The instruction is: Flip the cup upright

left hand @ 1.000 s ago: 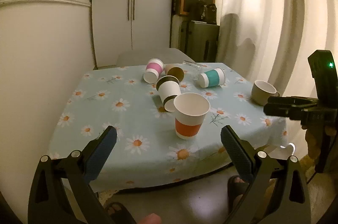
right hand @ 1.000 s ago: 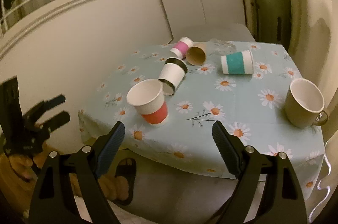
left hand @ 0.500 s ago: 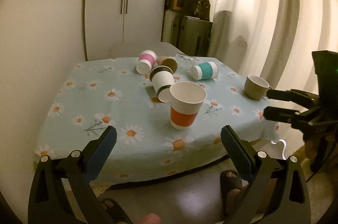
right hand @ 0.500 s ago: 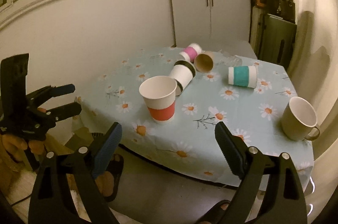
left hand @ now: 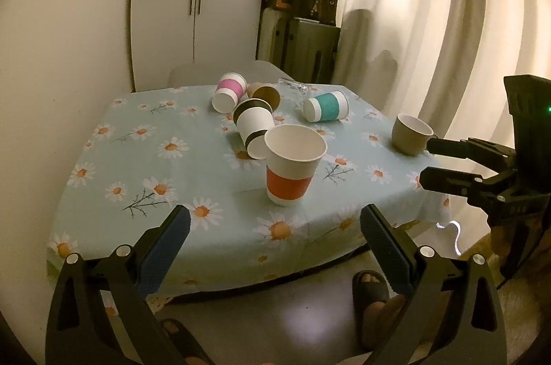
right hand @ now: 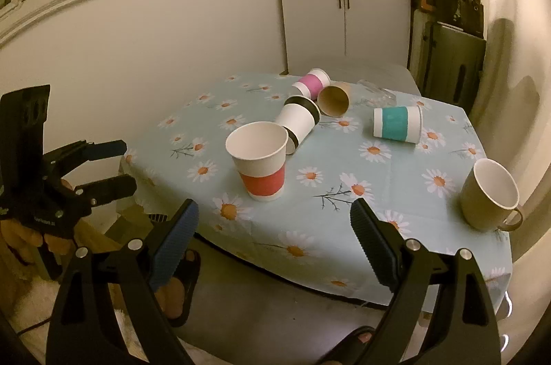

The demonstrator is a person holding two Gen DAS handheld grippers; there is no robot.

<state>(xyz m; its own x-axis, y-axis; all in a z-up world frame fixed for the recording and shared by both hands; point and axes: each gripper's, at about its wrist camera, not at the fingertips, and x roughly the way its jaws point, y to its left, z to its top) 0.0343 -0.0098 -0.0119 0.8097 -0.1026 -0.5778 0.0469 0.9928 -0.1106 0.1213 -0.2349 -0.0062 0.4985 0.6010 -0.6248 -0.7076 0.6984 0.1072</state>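
Left wrist view first: the left gripper (left hand: 273, 227) hangs off the near edge of the table (left hand: 103, 193), its blue-padded jaws spread wide with nothing between them. The right gripper (right hand: 273, 220) is in the same state in its own view, wide open and empty, out over the floor short of the near edge. Over the last second both cameras have pulled back and levelled out; more of the near tablecloth and the floor shows now than a second ago, and the cups sit smaller in frame. Neither tong touches anything.

Nearest on the cloth stands the orange-banded cup (left hand: 292, 170), upright, mouth up, alone on its base. That it stands free while both tongs have backed away suggests one flip is finished and released.

Just behind it, touching or nearly so, lies the black-banded cup (left hand: 254, 131) on its side, mouth toward the near edge. Farther back lie the pink-banded cup (left hand: 228, 92) and a brown cup (left hand: 265, 93), side by side. To the right of those the teal-banded cup (left hand: 327, 106) lies on its side too. At the right edge a beige mug (left hand: 409, 133) stands upright.

Four paper cups are down, so by my judgement the work goes on, with the black-banded cup the closest candidate.
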